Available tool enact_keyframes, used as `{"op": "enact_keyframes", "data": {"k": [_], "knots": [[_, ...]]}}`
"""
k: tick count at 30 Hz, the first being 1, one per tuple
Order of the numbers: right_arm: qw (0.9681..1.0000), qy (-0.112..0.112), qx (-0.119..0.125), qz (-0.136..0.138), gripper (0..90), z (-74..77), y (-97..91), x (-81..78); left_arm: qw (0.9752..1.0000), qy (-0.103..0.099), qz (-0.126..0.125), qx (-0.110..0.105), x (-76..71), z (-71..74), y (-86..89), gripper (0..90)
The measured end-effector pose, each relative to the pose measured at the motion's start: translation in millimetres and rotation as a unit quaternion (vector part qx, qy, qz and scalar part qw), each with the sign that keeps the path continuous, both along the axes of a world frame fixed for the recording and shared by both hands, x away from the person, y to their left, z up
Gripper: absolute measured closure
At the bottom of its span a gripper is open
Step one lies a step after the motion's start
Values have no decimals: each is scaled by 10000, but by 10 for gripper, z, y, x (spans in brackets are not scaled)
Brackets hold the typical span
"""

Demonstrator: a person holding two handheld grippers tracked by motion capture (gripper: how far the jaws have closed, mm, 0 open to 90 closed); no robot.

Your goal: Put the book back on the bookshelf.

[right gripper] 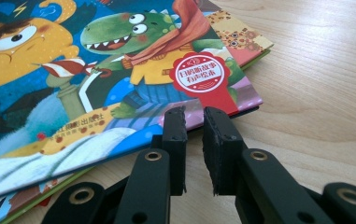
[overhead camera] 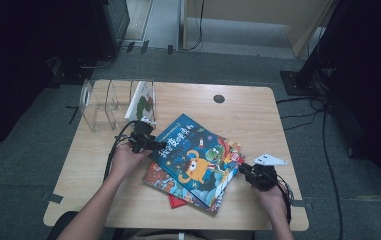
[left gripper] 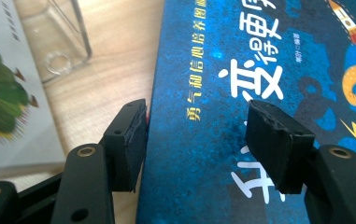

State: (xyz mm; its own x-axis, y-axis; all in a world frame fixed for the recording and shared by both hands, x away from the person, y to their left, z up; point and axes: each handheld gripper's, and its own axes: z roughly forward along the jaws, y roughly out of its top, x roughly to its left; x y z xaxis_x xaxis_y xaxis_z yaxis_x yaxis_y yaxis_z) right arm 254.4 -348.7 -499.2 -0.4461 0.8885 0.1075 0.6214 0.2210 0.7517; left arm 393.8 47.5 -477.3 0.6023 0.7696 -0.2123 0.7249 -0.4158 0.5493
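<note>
Nearest, at the blue picture book's [overhead camera: 195,157] right-hand lower edge: right gripper [right gripper: 194,122], jaws almost together with a thin gap, tips meeting the cover's edge; whether pinching it, cannot tell. Under the blue book, fanned out on the wooden table [overhead camera: 258,115]: more picture books [overhead camera: 170,187]. At the blue book's left edge: left gripper [left gripper: 196,126], jaws spread wide, one over bare wood just beside the spine, the other above the cover. Beyond the blue book, far left: clear acrylic book rack [overhead camera: 98,105] with one white-covered book [overhead camera: 142,102] upright inside.
</note>
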Motion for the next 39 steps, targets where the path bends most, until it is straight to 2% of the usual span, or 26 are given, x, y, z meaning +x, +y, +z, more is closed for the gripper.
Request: {"op": "enact_keyframes", "data": {"k": [7,11,15,19,27,39], "knots": [[10000,18,45,-74,816,2,-46,21,10000,86,-15,-44,-112,3,-1,405],[9999,35,72,-108,817,4,-74,46,9998,173,65,-107,-174,7,-3,406],[9998,70,105,-159,819,6,-101,70,9997,222,10,-103,-224,13,5,405],[9997,86,145,-181,836,10,-120,110,9995,267,44,-189,-301,9,23,403],[9995,130,194,-224,838,11,-154,178,9986,385,76,-341,-400,6,61,401],[9994,155,204,-229,840,16,-160,287,9978,502,110,-409,-513,12,93,378]]}}
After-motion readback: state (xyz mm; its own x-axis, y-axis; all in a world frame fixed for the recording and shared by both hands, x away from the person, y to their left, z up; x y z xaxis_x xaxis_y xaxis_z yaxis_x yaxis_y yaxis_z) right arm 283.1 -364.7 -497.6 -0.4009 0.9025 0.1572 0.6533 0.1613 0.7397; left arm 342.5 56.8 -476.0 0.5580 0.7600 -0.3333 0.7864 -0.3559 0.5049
